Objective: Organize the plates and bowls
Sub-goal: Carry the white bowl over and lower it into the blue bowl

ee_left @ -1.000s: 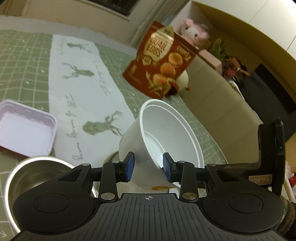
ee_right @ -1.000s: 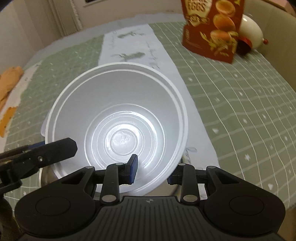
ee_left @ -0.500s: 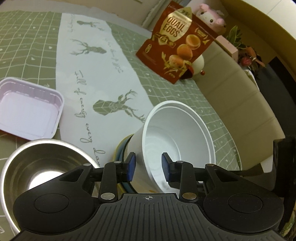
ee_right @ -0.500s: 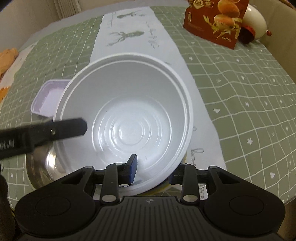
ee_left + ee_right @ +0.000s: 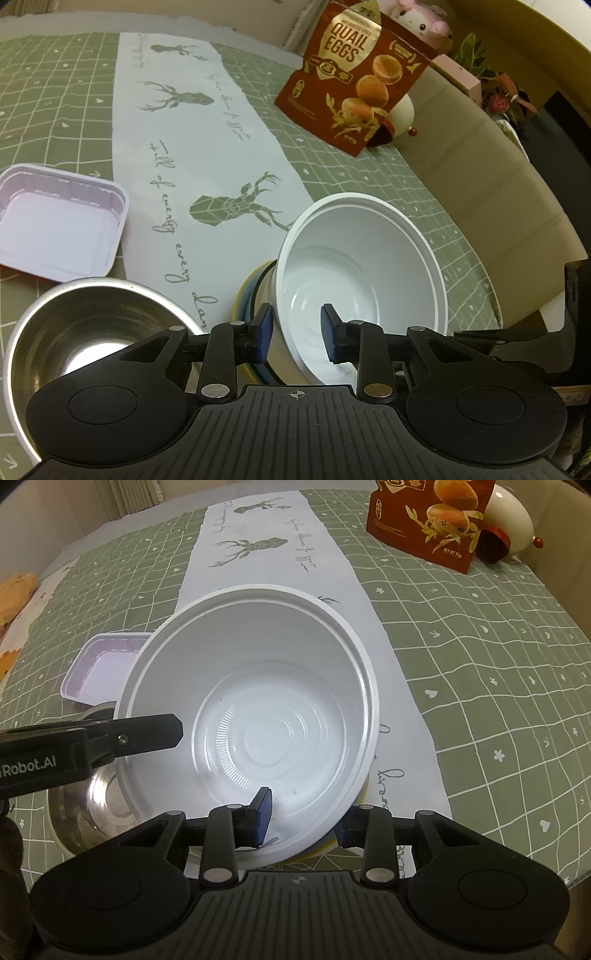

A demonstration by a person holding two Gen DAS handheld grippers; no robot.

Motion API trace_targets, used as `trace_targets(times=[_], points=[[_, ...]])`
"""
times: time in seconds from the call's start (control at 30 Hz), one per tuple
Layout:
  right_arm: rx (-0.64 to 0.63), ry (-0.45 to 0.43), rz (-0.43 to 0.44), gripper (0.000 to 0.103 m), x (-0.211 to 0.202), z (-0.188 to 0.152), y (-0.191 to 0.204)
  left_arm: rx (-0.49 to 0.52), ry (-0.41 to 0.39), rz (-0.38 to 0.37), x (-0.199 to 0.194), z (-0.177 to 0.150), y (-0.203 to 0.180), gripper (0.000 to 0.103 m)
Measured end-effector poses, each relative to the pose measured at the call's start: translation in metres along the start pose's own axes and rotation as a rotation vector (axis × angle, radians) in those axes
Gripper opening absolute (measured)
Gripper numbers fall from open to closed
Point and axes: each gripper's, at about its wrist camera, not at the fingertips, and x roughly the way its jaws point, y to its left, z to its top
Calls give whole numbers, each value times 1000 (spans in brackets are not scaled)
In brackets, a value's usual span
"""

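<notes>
A white plastic bowl (image 5: pixel 360 273) (image 5: pixel 258 716) sits tilted in a stack of bowls with yellow and blue rims (image 5: pixel 245 299). My left gripper (image 5: pixel 297 328) straddles the white bowl's near-left wall, one pad outside and one inside, with a gap between pads and wall. My right gripper (image 5: pixel 303 821) straddles the bowl's near rim the same way, left pad (image 5: pixel 262 814) inside, right one below the rim. A steel bowl (image 5: pixel 74 332) (image 5: pixel 99 801) stands left of the stack. A lilac square tray (image 5: pixel 55 219) (image 5: pixel 99 664) lies farther left.
A red quail-egg bag (image 5: pixel 354 77) (image 5: pixel 428 520) stands at the back right with a white egg-shaped object (image 5: pixel 509 520) behind it. A white deer-print runner (image 5: pixel 192 122) crosses the green checked tablecloth (image 5: pixel 480 646). A beige sofa (image 5: pixel 498 177) is beyond the table edge.
The white bowl has come down from the air onto the stack of bowls. Both grippers have followed it down, and the left jaws have opened a little wider around its wall.
</notes>
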Motion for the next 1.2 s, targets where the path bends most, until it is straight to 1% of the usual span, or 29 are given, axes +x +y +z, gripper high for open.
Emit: trace_targets(times=[0.23,0.3,0.37,0.47,0.53,0.6,0.67,0.7,0.8,0.87,0.9,0.97,1.0,1.03,1.07,1.1,1.13,1.17,1.2], points=[[10,-8,17,36,-4,-1,-5,-7,11,-2,2,-1,3,30],[15,-18,21,37,-7,-2,-8,-15,5,-3,0,0,6,30],[23,-28,22,40,-9,-2,-10,-23,-5,-6,-4,0,8,30],[31,-40,27,40,-11,-3,-13,-29,-21,-4,-9,1,11,30],[32,-52,34,40,-13,-3,-15,-29,-39,8,-13,2,12,30],[21,-81,38,41,-17,-4,-16,-20,-62,43,-15,2,11,30],[2,-125,38,47,-22,-6,-16,-6,-65,70,-12,3,10,30],[-6,-146,37,49,-24,-7,-17,-4,-60,71,-11,4,11,30],[-35,-208,38,50,-33,-11,-21,-2,-65,51,-11,3,11,30],[-48,-238,56,50,-41,-13,-26,0,-106,42,-19,-2,9,30],[-61,-261,70,50,-48,-14,-29,-4,-147,33,-27,-7,8,30],[-97,-323,85,53,-61,-17,-34,-24,-254,-19,-47,-20,4,30],[-110,-355,84,54,-67,-20,-36,-25,-311,-63,-57,-28,1,29],[-124,-388,82,56,-72,-22,-38,-20,-362,-110,-65,-34,-1,27],[-142,-419,79,57,-78,-25,-39,-15,-399,-153,-70,-38,-4,23],[-162,-449,80,58,-82,-29,-40,-7,-423,-193,-74,-42,-9,22],[-176,-470,85,60,-86,-31,-40,4,-419,-213,-76,-43,-14,21],[-185,-487,99,62,-88,-32,-40,8,-400,-216,-75,-42,-19,18],[-186,-495,116,62,-89,-31,-41,6,-373,-200,-74,-40,-25,16]])
